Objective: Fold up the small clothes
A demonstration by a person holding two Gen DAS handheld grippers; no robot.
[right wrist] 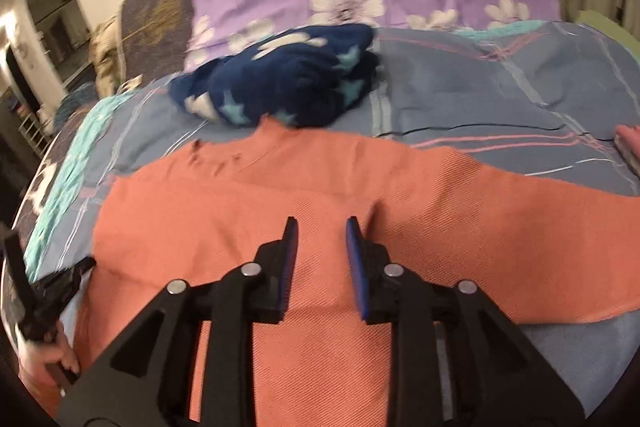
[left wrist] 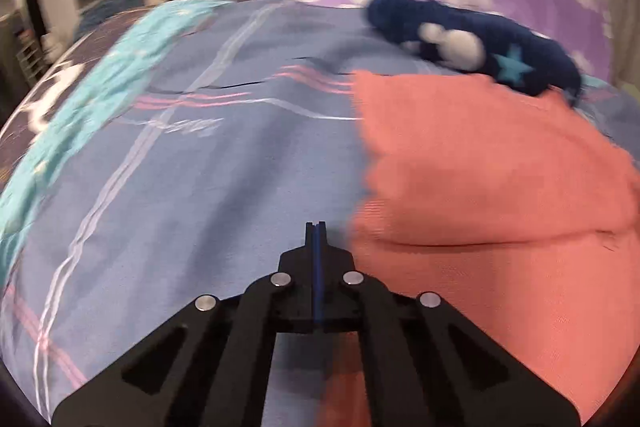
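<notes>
Salmon-orange knit top (right wrist: 280,195) is lying spread on the blue plaid bedsheet (left wrist: 180,167), one sleeve extended, seemingly unfolded. Right gripper (right wrist: 318,227) is hovering over it, fingers parted, empty. Left gripper (left wrist: 316,227) is clenched, holding nothing, beside the hem. Navy star-print fleece garment (right wrist: 288,83) is waiting crumpled behind.

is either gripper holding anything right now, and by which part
Nothing is held. The left gripper is shut on nothing beside the orange garment; the right gripper is open above it.
</notes>
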